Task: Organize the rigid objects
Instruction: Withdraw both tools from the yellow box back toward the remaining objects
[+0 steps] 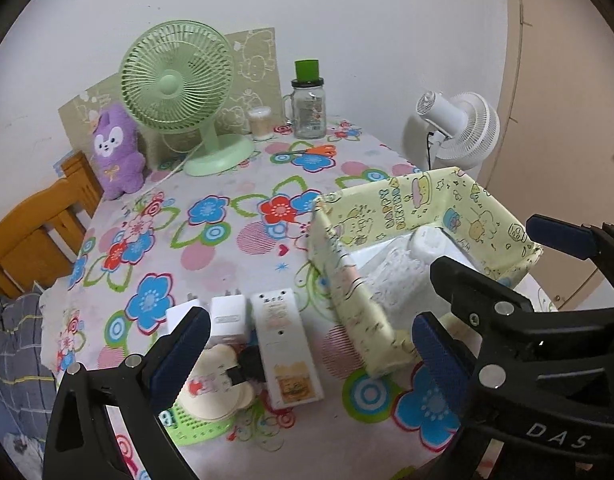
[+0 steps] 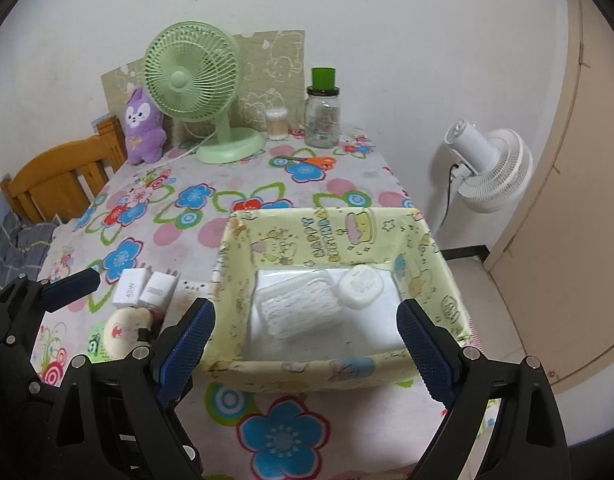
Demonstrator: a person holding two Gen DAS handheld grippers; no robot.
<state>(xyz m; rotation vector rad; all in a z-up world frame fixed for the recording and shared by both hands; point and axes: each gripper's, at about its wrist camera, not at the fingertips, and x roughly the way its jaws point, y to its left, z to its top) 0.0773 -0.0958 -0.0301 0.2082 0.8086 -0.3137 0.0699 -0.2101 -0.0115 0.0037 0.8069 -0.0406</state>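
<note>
A shallow rectangular storage box (image 2: pixel 327 372) wrapped in pale yellow cartoon-printed paper sits near the front of the table. On its white floor lie a clear crinkled plastic packet of white contents (image 2: pixel 299 304) and, touching its right end, a round-cornered matte white plastic case (image 2: pixel 361 286).

Just left of the box, outside it, a cluster rests on the cloth: two smooth white boxy plug adapters (image 1: pixel 227 314) side by side with metal prongs pointing away, a long white rectangular power adapter (image 1: pixel 285 352) with printed labels, and a cream, bear-shaped flat object (image 1: pixel 219 392) lying on a bright green studded plastic mat (image 1: pixel 199 428).

The left gripper (image 1: pixel 311 344) hangs over this cluster with its ribbed blue pads set wide apart and nothing between them. The right gripper (image 2: pixel 307 352) is poised at the box's near wall, jaws spread about as wide as the box, gripping nothing.

The table wears a glossy floral tablecloth (image 2: pixel 211 208) in blue, red, pink and green. At the back stand a mint-green plastic desk fan (image 2: pixel 199 92), a fuzzy purple plush toy (image 2: pixel 143 128), a clear glass jar with a green cap (image 2: pixel 322 116), a small clear tub of cotton swabs (image 2: pixel 276 124) and orange-handled scissors (image 2: pixel 313 161). A white floor fan (image 2: pixel 487 168) stands to the right, a wooden chair (image 2: pixel 63 176) to the left.
</note>
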